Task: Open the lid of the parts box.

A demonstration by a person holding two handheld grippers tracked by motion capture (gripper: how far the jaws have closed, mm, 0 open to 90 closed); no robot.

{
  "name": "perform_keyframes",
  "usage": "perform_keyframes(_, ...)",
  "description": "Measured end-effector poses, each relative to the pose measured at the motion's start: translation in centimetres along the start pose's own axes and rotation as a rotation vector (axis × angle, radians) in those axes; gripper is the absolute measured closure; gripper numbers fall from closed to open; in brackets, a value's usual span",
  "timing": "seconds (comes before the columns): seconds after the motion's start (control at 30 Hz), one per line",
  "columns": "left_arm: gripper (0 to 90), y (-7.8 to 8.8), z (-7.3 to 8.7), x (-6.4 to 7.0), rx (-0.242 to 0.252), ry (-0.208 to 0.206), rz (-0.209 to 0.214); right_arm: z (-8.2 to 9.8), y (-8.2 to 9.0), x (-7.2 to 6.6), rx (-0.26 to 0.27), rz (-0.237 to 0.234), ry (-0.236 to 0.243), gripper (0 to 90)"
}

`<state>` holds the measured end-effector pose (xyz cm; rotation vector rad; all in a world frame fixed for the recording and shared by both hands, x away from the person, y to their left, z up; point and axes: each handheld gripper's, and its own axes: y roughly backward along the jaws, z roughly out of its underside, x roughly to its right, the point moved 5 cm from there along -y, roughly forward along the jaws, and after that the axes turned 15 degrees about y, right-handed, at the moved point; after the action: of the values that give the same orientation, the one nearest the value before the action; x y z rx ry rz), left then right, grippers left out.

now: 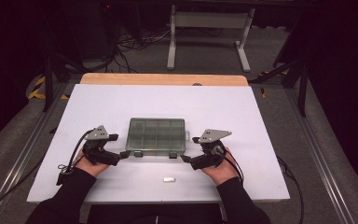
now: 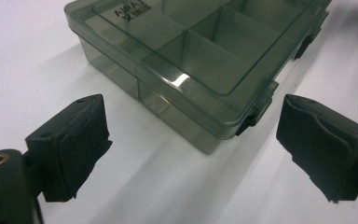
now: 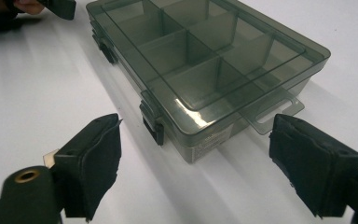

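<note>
High view: lidded compartment box [image 1: 157,135] mid-worktop [image 1: 98,105], bare surface all round, compartments seemingly empty; left gripper [image 1: 121,154] and right gripper [image 1: 186,158] flank it, jaws wide.

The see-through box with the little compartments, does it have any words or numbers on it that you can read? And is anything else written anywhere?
Raised lettering on the lid of the box, in the left gripper view: it shows upside down and blurred, too unclear to read.
Small label on the box's end wall, in the right gripper view: too small to read.
Small metal piece on the table: no writing visible.
</note>
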<state>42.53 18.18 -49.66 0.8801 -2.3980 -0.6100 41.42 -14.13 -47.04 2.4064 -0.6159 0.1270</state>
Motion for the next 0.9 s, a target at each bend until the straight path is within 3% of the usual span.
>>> perform_keyframes(0.13, 12.6, -0.2, 0.1, -0.1, -0.007, -0.013, -0.009, 0.1, -0.2, 0.0, -0.009, -0.011, -0.004, 21.1)
perform_keyframes(0.27, 17.2, -0.3, 0.3, 0.0, -0.021, 0.0, -0.004, 0.3, -0.3, 0.0, -0.016, -0.028, -0.004, 27.6)
perform_keyframes(0.33, 24.1, -0.3, 0.4, 0.2, -0.023, 0.009, 0.01, 0.4, -0.4, -0.2, -0.024, -0.035, -0.007, 31.3)
perform_keyframes(0.57, 41.7, -0.1, 0.7, 0.3, -0.017, -0.019, 0.022, 0.8, -0.7, -0.3, -0.035, -0.046, -0.005, 43.2)
perform_keyframes(0.9, 54.5, 0.2, 0.9, 0.3, -0.026, -0.043, 0.024, 1.2, -1.1, -0.3, -0.054, -0.046, 0.003, 63.0)
